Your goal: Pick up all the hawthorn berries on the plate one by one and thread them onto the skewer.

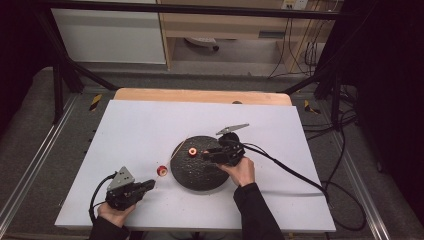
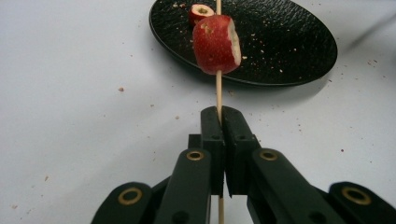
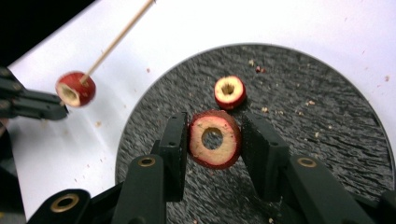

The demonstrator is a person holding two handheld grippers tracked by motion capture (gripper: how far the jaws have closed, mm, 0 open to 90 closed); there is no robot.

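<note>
L claw (image 2: 219, 122) is clamped shut on a skewer (image 2: 218, 88), w/ one fruit ring (image 2: 216, 44) already threaded and kept clear of the surface (image 1: 140, 130); the stick is angled toward the plate (image 1: 200, 176), likely so the next piece can be slid on. R claw (image 3: 213, 140) is closed on a cored ring (image 3: 214, 138), gripped at its sides so the hole is left open, prob. for the skewer tip. It is held just above the plate, approx. mid-surface. A smaller ring (image 3: 229, 92) lies on the plate just beyond. Open room is seen btwn skewer and plate; surface edges are well apart from both claws.
</note>
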